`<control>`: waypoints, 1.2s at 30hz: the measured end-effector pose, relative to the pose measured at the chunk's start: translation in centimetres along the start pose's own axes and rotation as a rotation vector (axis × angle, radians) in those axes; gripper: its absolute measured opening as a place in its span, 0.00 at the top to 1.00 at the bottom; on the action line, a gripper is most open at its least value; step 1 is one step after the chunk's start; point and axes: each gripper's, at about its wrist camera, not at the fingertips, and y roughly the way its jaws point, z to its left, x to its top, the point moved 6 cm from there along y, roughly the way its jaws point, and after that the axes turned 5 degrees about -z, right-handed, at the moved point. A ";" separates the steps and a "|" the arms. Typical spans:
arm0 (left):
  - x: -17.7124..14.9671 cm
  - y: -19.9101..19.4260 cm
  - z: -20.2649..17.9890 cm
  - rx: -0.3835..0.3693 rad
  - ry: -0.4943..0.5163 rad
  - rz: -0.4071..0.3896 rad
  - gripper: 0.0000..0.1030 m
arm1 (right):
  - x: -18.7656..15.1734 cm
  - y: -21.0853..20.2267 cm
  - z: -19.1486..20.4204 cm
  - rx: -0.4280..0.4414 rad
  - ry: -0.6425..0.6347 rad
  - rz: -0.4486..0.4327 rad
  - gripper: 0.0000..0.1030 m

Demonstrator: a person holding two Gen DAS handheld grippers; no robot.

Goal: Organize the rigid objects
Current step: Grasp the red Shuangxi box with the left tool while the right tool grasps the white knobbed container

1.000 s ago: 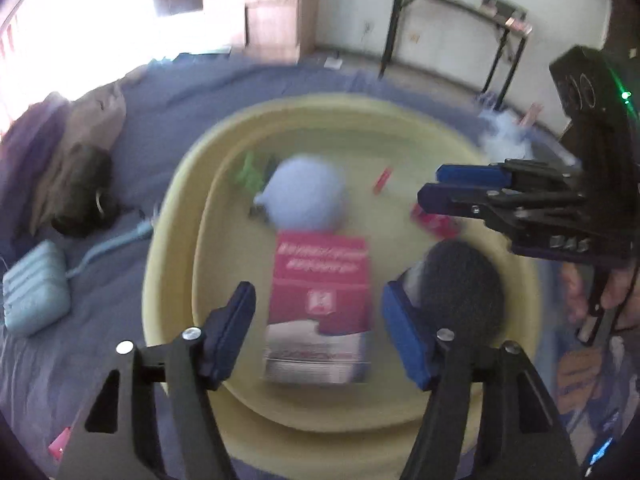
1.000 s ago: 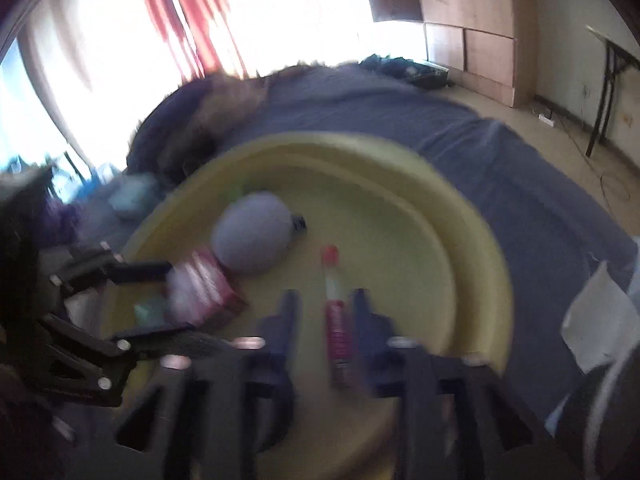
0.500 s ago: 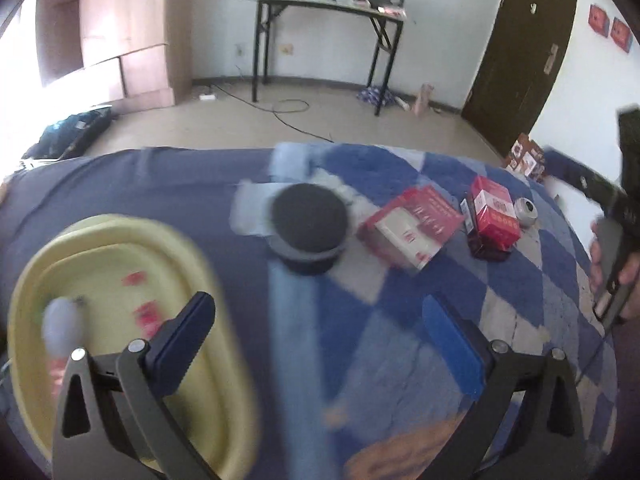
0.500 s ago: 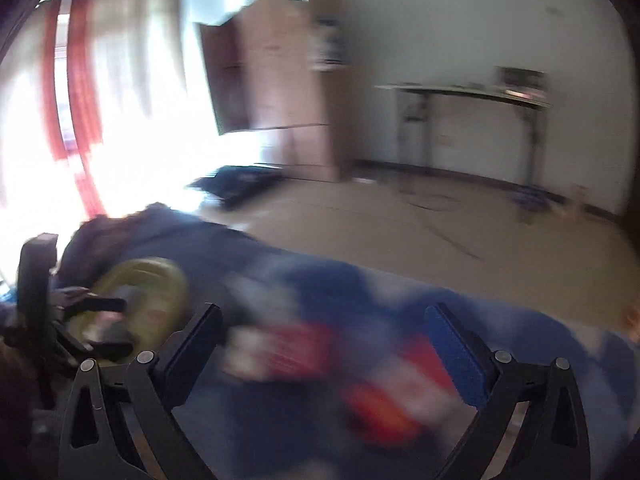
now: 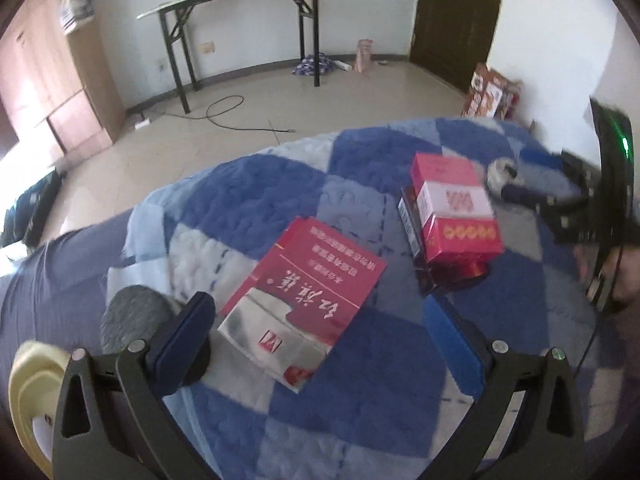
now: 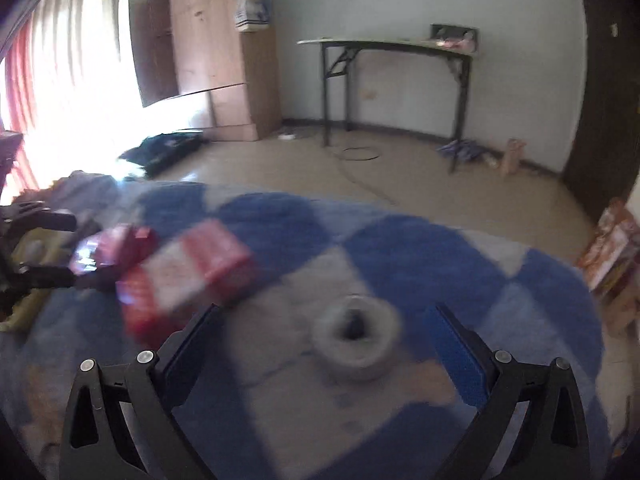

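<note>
Left wrist view | left tool [image 5: 320,336] wide, empty, over flat red box [image 5: 304,296] on the bed quilt [image 5: 248,184] | right tool [image 6: 320,348] wide, framing grey roll [image 6: 356,336] | yellow basin [image 5: 30,384] at edge; boxes, roll judged still unsorted

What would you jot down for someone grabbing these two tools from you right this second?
Left tool: open, empty, above the flat red box on the blue checked blanket.
Right tool: open, empty, aimed at the small grey roll just ahead of it.
Also on the blanket: an upright red box resting on a darker pack, and a round dark grey thing by the left finger.
Yellow tub sits at the far left edge; its contents are hardly visible from here.
Done: not clear from this moment.
Left: probably the boxes, roll and grey thing go into the tub.
</note>
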 end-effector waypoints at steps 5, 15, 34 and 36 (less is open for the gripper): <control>0.3 1.6 0.5 0.031 0.048 0.011 0.00 | -0.9 2.7 -1.1 0.006 0.079 0.086 0.00; 0.0 3.5 1.8 0.014 0.017 0.051 0.30 | -0.7 3.8 -2.4 -0.012 0.086 0.059 0.27; -0.9 1.4 1.7 -0.019 -0.036 0.054 0.43 | -1.6 2.3 -2.9 0.013 0.076 0.046 0.51; -1.7 0.5 2.1 -0.022 -0.057 0.052 0.37 | -1.6 2.0 -3.1 0.007 0.073 0.044 0.51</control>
